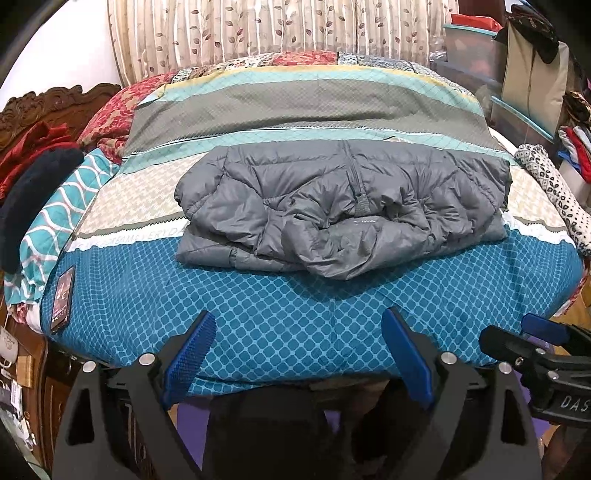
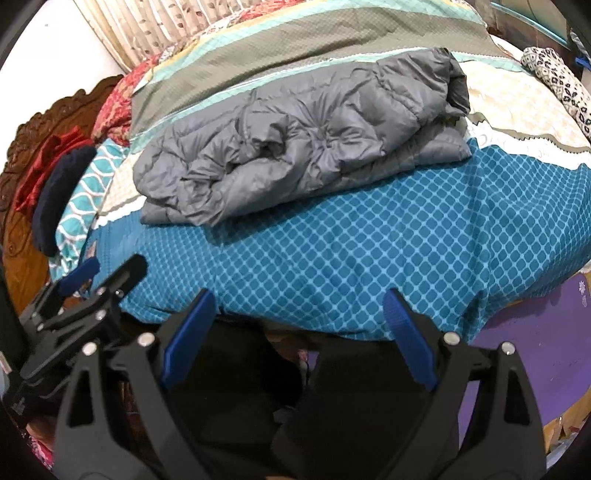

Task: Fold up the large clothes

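A grey puffer jacket [image 1: 343,206] is lying folded into a thick bundle on the bed [image 1: 258,317], resting across the line where the blue diamond-patterned part of the bedcover is meeting the beige and grey striped part. Its quilted surface is bunching into creases toward the near edge, and a zip line is running down its middle in the left wrist view. The left hand-held gripper [image 1: 298,356] is hovering over the near edge of the bed with its jaws standing wide apart, nothing between its blue pads, well short of the jacket. The right hand-held gripper [image 2: 298,338] is likewise hanging over the bed's near edge, its jaws spread wide and empty, apart from the jacket, which is sitting up and to the left in its view. Each gripper is showing at the edge of the other's picture, side by side. A phone [image 1: 62,299] is lying on the blue cover near the bed's left edge. A dark blue garment [image 1: 33,199] and a red cloth [image 1: 33,147] are draping over the carved wooden headboard [image 1: 48,107] at the left. A black-and-white patterned cloth [image 1: 554,192] is lying at the bed's right side, and a leaf-print curtain [image 1: 258,29] is hanging behind the bed.
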A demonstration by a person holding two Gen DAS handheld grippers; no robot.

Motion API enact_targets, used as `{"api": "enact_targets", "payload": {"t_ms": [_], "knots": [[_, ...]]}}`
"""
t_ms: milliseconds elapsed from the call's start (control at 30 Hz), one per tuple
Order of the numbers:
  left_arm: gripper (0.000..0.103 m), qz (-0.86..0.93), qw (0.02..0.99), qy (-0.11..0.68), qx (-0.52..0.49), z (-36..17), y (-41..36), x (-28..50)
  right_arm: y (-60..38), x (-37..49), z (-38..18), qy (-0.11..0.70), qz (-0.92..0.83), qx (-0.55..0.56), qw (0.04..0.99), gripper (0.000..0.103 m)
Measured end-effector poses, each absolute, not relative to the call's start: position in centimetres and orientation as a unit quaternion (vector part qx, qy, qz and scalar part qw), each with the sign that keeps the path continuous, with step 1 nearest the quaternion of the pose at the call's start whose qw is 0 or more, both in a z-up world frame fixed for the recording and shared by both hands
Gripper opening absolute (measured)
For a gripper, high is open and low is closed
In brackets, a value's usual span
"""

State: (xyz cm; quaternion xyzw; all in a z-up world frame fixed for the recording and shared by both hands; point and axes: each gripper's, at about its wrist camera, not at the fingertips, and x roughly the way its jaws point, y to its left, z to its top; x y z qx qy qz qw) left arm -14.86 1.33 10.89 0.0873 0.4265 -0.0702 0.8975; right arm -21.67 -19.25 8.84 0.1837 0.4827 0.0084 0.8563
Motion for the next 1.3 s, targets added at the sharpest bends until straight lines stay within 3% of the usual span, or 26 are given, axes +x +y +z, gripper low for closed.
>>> {"api": "enact_targets", "payload": {"t_ms": [1300], "knots": [[0.085,-0.065,0.895,0.433,0.088,10.85,1.2,-15.0,-18.61,-21.31,8.24,0.488,0.017,0.174,0.855,0.088]]}}
